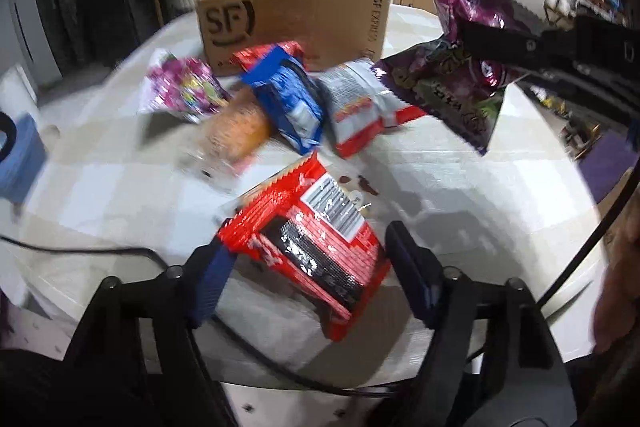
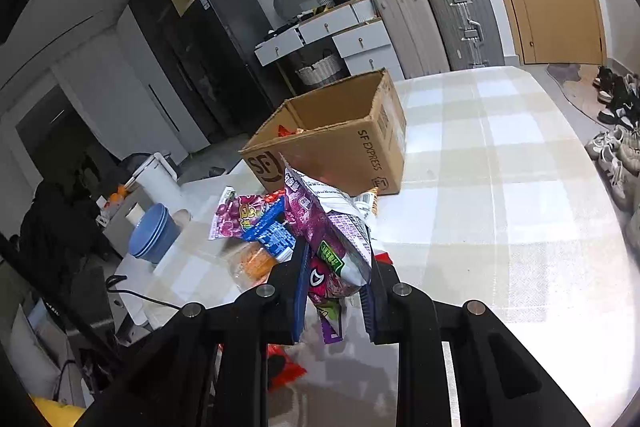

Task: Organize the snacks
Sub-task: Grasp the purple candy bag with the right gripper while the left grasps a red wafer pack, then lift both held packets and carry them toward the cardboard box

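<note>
Between the right gripper's (image 2: 334, 291) fingers a purple snack bag (image 2: 328, 239) is being pinched at its lower end, fingers closed tight on it, bag hanging lifted clear of the desk (image 2: 500, 187). The left gripper (image 1: 308, 275) is hovering with fingers spread wide, straddling a red snack pack (image 1: 308, 239) lying flat on the desk; gripping nothing, left pad maybe touching the pack edge, can't tell. Step in hand looks like carrying the purple bag to the cardboard box (image 2: 340, 143), which is standing open-topped behind the pile, something orange-red already inside. Next move is calling for lifting the bag over the near box wall, then releasing. Lying between grippers and box: blue pack (image 1: 292, 103), white-and-red pack (image 1: 360, 107), pink candy bag (image 1: 180, 87), orange wrapped snack (image 1: 236, 131). Blue bowls (image 2: 154, 233) are sitting at the desk's left edge, clear of the path.
</note>
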Tool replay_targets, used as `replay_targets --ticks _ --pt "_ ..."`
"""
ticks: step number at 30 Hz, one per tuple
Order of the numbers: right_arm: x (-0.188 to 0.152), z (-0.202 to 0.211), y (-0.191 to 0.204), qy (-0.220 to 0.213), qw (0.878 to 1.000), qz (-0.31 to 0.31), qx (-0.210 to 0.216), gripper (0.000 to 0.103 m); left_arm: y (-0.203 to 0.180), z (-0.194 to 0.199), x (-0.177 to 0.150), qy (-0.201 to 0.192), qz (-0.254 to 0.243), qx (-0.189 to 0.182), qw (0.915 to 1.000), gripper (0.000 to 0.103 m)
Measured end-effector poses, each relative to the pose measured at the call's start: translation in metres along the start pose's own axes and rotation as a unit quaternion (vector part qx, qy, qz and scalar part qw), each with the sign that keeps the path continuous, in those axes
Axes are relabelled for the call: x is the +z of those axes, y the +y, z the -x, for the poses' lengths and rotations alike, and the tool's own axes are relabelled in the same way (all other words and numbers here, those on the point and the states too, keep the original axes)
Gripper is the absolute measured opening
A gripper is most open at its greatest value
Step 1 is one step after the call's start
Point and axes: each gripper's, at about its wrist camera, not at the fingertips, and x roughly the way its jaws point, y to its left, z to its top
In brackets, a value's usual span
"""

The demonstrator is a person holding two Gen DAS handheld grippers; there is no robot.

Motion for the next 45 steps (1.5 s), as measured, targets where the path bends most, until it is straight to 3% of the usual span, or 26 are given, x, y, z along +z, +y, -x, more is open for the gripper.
replay_targets --ticks 4,5,9,20,31,35,45 --pt "0.0 -0.001 0.001 0.001 1.0 0.001 0.001 0.022 0.008 0.002 -0.002 -0.002 -0.016 -0.013 0.9998 0.056" --pt "0.0 0.0 0.001 0.001 1.0 0.0 0.0 0.022 0.008 0.003 -0.001 -0.003 -0.027 -0.021 0.9994 0.046" --pt "0.0 -0.002 0.003 0.005 1.0 0.001 -0.001 0.022 0.012 0.005 -0.003 -0.004 -0.043 -0.04 0.9983 0.043" --pt "-0.001 -0.008 -0.001 0.012 1.0 -0.006 -0.005 0.022 0.041 0.008 0.008 0.009 -0.027 -0.081 0.9963 0.041" --pt "-0.002 -0.009 0.002 0.009 1.0 -0.004 0.019 0.022 0.059 0.02 0.017 -0.001 -0.008 -0.101 0.9949 0.041" --pt "-0.002 -0.011 0.004 0.01 1.0 -0.005 0.023 0.022 0.064 0.029 0.024 -0.021 -0.011 -0.085 0.9961 0.041" --pt "-0.002 -0.011 0.015 0.001 0.999 0.008 0.043 0.022 0.079 0.054 0.046 -0.053 0.003 -0.094 0.9941 0.041"
